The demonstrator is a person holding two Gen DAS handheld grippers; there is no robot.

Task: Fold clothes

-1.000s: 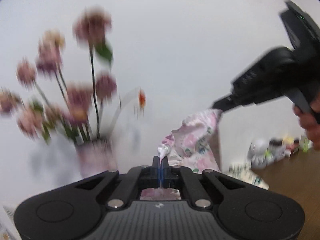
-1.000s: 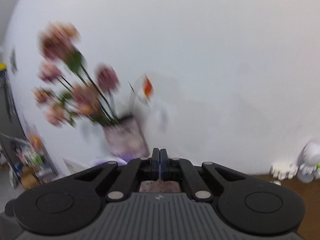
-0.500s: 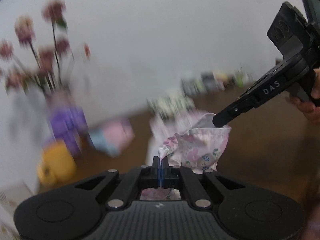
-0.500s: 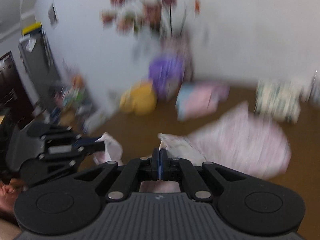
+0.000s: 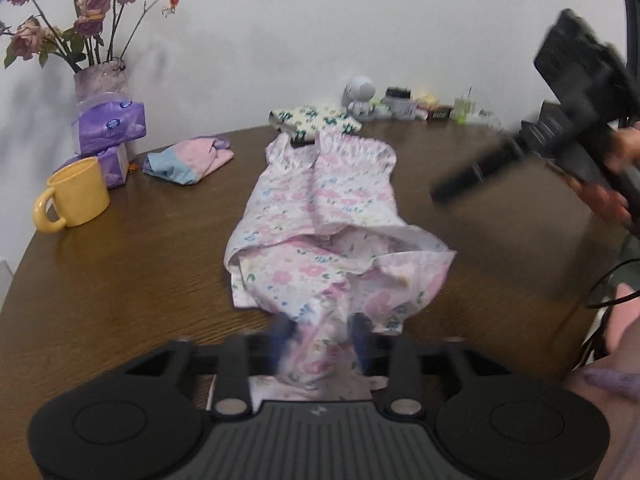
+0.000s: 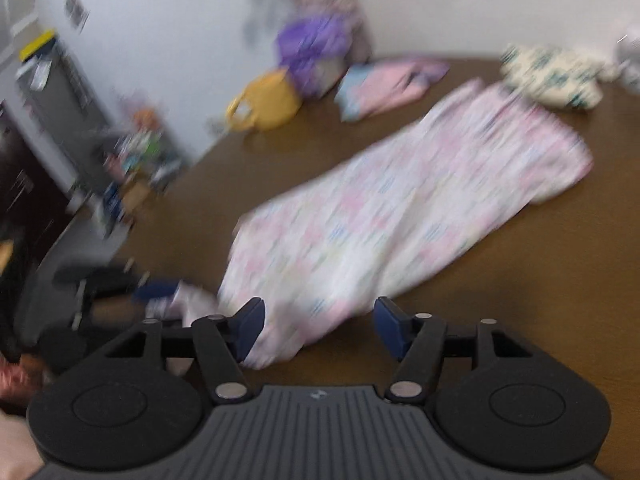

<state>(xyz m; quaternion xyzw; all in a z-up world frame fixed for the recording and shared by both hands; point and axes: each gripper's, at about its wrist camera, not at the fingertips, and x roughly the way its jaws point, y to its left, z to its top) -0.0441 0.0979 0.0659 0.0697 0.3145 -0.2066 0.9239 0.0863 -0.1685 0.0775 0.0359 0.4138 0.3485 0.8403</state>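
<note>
Pink floral cotton, a pair of small pyjama-style trousers (image 5: 320, 216), lies stretched lengthwise down the middle of the brown wooden counter (image 5: 132, 264), waistband at the far end and the leg hems bunched nearest me. I judge it is laid out long like this so it can be folded end over end.

My left tool (image 5: 320, 338) has its jaws opening, and the near hem still lies loosely between the blue pads without being pinched; the cloth is slumping onto the counter there. My right tool (image 6: 318, 326) is also opening, its jaws well apart, with the edge of the same cloth running between them and past the left pad, nothing pressed. Both views are blurred, so fine creases are hard to read.

Other things sit clear of the working strip, I think on purpose: a yellow ceramic mug (image 5: 74, 196) and purple tissue packs (image 5: 110, 128) at the left rim, a folded pink-and-blue garment (image 5: 188, 158) beside them, and a cream garment with green print (image 5: 314, 118) touching the far waistband.
</note>
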